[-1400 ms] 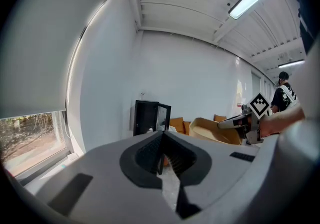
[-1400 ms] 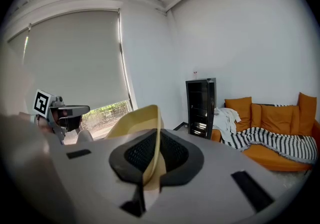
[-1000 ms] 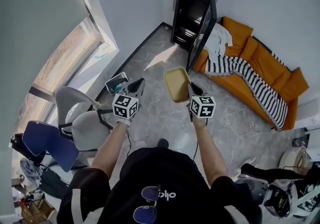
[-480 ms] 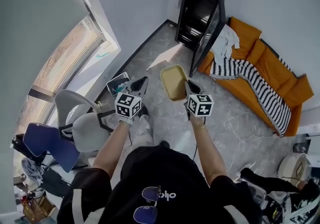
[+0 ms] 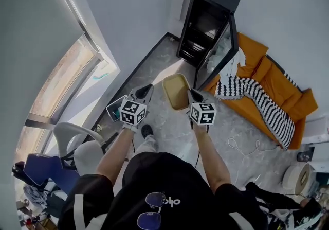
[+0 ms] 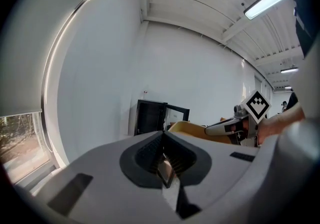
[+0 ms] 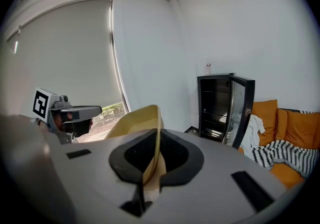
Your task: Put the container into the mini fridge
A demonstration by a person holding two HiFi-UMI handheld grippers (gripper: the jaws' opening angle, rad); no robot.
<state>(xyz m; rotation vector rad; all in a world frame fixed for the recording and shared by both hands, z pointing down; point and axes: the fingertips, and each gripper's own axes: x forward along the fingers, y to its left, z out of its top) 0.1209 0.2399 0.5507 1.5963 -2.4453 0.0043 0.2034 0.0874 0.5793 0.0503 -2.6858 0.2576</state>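
Marbled grey floor (image 5: 163, 59) lies below us. Our right gripper (image 5: 191, 92) pinches the rim of the yellow container (image 5: 176, 90) and holds it in the air ahead of us. Our left gripper (image 5: 143, 91), beside it, has its jaws pressed together. Each cube (image 5: 203, 113) bears black-and-white square markers. Beyond, the black mini fridge (image 5: 205, 28) stands with its door open, beside an orange sofa (image 5: 272, 69).
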